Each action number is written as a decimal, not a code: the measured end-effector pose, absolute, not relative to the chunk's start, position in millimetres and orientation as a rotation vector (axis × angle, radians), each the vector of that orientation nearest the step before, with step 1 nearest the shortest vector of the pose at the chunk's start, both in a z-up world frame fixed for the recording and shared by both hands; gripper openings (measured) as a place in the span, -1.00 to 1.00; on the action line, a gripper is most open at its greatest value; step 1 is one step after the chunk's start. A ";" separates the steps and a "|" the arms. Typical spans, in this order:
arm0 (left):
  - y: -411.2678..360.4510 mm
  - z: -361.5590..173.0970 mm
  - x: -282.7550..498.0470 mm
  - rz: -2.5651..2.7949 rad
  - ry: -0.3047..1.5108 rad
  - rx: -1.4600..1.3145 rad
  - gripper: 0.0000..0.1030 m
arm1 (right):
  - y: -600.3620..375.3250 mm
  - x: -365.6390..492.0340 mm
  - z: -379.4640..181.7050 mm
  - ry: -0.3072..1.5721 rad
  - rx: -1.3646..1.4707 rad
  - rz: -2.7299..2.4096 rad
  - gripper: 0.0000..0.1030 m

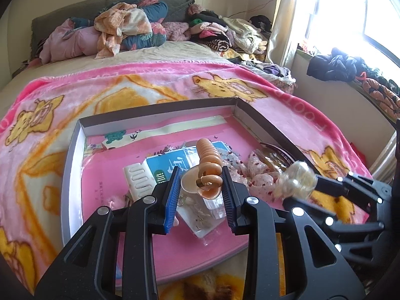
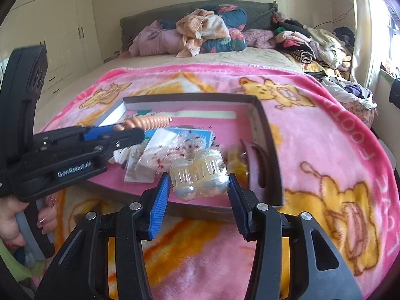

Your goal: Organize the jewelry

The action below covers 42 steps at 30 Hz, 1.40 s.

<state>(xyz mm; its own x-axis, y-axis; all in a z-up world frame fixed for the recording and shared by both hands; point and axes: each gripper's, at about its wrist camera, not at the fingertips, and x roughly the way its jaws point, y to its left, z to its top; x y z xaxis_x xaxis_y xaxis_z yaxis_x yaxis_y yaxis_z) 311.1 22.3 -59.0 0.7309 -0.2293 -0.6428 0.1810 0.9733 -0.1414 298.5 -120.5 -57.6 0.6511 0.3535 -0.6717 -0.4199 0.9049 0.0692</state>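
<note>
**Two hair clips held above the open box**

We hold a pair of tongs in each hand, both over the shallow box [image 1: 75, 147] that lies on the pink blanket [image 1: 287, 105] on the bed.

Our left gripper [image 1: 201, 178] is nearly shut, and its blue pads pinch the peach hair clip [image 1: 208, 165] between them. The clip's ribbed, spiralled end sticks out past the fingertips, away from us, while its looped end sits right between the pads. In the right wrist view the same clip [image 2: 147, 123] juts from the tip of the left gripper [image 2: 130, 131] above the near left part of the box [image 2: 262, 115].

Our right gripper [image 2: 198, 186] stands about half open, closed on the clear hair clip [image 2: 200, 175], a pale, slotted, double-domed piece that fills the gap from one blue pad to the other. From the left wrist camera this clip [image 1: 296, 180] shows blurred at the end of the right gripper [image 1: 317, 187], over the right side of the box.

Beneath both clips, inside the box, lie a white comb [image 1: 137, 180], a blue and white packet [image 1: 170, 165], clear bags with red flecks [image 2: 172, 152] and a dark claw clip [image 2: 257, 160] against the right wall.
</note>
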 end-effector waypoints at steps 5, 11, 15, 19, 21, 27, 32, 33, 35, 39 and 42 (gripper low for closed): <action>23.3 -64.5 315.0 -0.217 0.730 -0.073 -0.53 | -113.6 294.4 -62.3 0.736 -0.110 0.458 -0.11; 23.9 -67.0 315.1 -0.214 0.735 -0.075 -0.53 | -111.6 292.2 -60.8 0.736 -0.114 0.469 -0.09; 24.7 -67.7 314.2 -0.213 0.738 -0.073 -0.53 | -113.7 288.2 -59.0 0.730 -0.102 0.467 0.00; 26.9 -68.4 312.8 -0.213 0.740 -0.078 -0.39 | -119.9 281.8 -57.5 0.728 -0.081 0.452 0.11; 27.7 -67.7 310.4 -0.212 0.735 -0.076 -0.28 | -124.2 279.0 -57.5 0.730 -0.069 0.442 0.12; 30.4 -62.6 298.3 -0.203 0.724 -0.072 -0.11 | -138.8 266.6 -52.7 0.718 -0.037 0.416 0.25; 34.8 -54.5 283.4 -0.192 0.708 -0.086 0.03 | -148.7 252.7 -43.9 0.692 -0.031 0.399 0.35; 34.8 -53.2 280.0 -0.190 0.704 -0.088 0.08 | -151.1 249.2 -41.4 0.685 -0.029 0.396 0.39; 36.8 -49.4 271.4 -0.187 0.693 -0.090 0.10 | -155.2 242.3 -36.5 0.671 -0.026 0.388 0.46; 38.7 -42.1 255.0 -0.184 0.673 -0.094 0.31 | -160.7 228.6 -26.0 0.639 -0.022 0.378 0.60; 38.4 -36.4 241.9 -0.187 0.661 -0.088 0.35 | -162.8 217.3 -18.8 0.615 -0.028 0.375 0.65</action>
<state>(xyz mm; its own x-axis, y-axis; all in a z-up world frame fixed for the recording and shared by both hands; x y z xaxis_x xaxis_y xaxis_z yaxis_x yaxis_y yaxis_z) 241.9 38.4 -36.4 0.7733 -0.2006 -0.6015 0.1449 0.9794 -0.1404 217.3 -162.8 -18.8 0.7514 0.3351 -0.5685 -0.3519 0.9322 0.0845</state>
